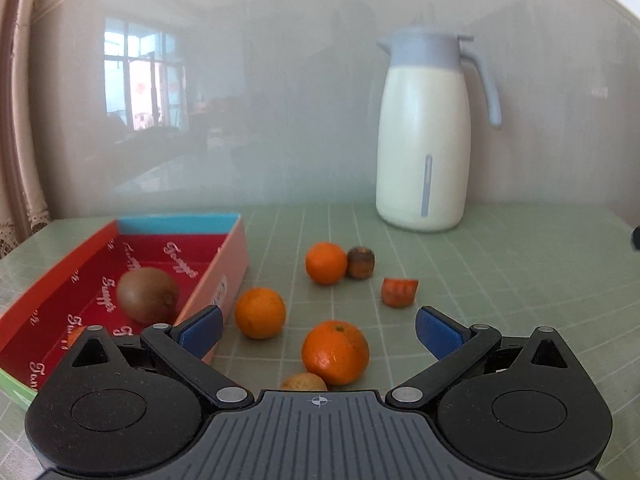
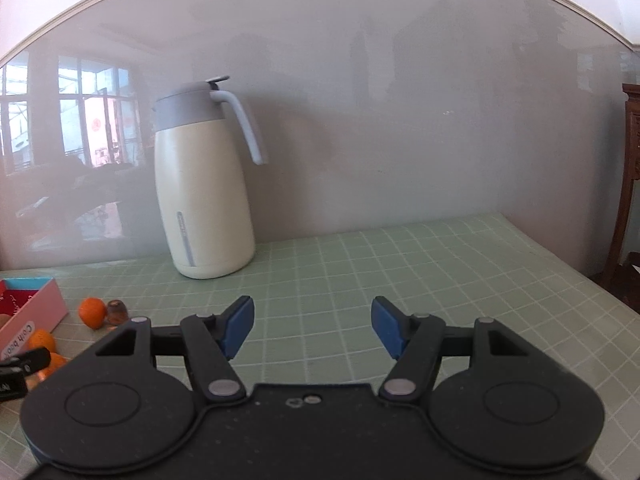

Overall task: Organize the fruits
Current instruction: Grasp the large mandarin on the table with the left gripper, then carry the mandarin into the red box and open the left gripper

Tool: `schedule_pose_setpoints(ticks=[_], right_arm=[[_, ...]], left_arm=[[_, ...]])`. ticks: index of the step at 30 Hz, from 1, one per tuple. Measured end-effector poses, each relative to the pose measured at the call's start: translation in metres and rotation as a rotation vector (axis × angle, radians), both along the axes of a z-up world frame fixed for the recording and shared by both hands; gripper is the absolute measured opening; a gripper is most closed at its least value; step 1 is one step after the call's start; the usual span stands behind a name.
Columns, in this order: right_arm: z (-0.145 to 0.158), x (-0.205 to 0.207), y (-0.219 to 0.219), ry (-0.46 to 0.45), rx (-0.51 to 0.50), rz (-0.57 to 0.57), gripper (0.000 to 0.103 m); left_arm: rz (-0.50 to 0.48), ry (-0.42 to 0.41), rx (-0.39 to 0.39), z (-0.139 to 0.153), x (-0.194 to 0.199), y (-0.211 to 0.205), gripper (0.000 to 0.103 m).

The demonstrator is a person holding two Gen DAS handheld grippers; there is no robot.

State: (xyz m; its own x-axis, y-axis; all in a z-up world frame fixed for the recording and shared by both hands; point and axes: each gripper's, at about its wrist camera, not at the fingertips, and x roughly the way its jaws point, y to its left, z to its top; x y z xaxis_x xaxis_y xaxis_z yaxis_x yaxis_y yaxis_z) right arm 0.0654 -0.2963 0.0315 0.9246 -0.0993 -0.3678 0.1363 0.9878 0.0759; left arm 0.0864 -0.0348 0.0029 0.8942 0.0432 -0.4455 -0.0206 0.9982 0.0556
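Left tongs (image 1: 319, 330): apart, empty, over the nearest orange (image 1: 335, 352) on the bench (image 1: 500, 280). Right tongs (image 2: 312, 326): apart, idle. Box (image 1: 224, 264) holds one kiwi (image 1: 147, 295). Risk: round orange likely rolls if pinched off-centre.

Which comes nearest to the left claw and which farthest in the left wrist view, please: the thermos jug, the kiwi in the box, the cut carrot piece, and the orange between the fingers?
From the left claw, nearest first:
1. Orange between the fingers, just ahead, centre.
2. Kiwi, left, inside the red box.
3. Cut carrot piece, ahead, right; too close to the kiwi to call firmly.
4. Thermos jug, far right, by the wall.
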Motion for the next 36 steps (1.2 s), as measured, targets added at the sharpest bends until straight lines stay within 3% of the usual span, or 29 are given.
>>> schedule_pose_setpoints(ticks=[2,9,13,18,20,22,36], right_arm=[[-0.001,0.001,-0.002,0.002,-0.001,-0.004,0.065],[-0.006,0.003,-0.007,0.016,-0.006,-0.016,0.065],[-0.008,0.005,-0.008,0.029,-0.015,-0.018,0.065],[-0.009,0.005,-0.012,0.033,-0.017,-0.029,0.065],[-0.010,0.005,-0.013,0.034,-0.017,-0.032,0.065],[-0.010,0.004,-0.014,0.034,-0.016,-0.035,0.065],[-0.010,0.008,-0.008,0.046,-0.024,-0.027,0.065]], left_arm=[[-0.003,0.027,-0.003,-0.003,0.007,0.000,0.086],[0.005,0.061,-0.011,-0.008,0.018,-0.001,0.083],[-0.010,0.104,0.020,-0.014,0.025,-0.010,0.070],[-0.013,0.137,0.033,-0.020,0.029,-0.015,0.067],[-0.017,0.150,0.037,-0.022,0.031,-0.017,0.048],[-0.010,0.154,0.037,-0.022,0.031,-0.017,0.044],[-0.006,0.110,-0.002,-0.009,0.020,-0.008,0.044]])
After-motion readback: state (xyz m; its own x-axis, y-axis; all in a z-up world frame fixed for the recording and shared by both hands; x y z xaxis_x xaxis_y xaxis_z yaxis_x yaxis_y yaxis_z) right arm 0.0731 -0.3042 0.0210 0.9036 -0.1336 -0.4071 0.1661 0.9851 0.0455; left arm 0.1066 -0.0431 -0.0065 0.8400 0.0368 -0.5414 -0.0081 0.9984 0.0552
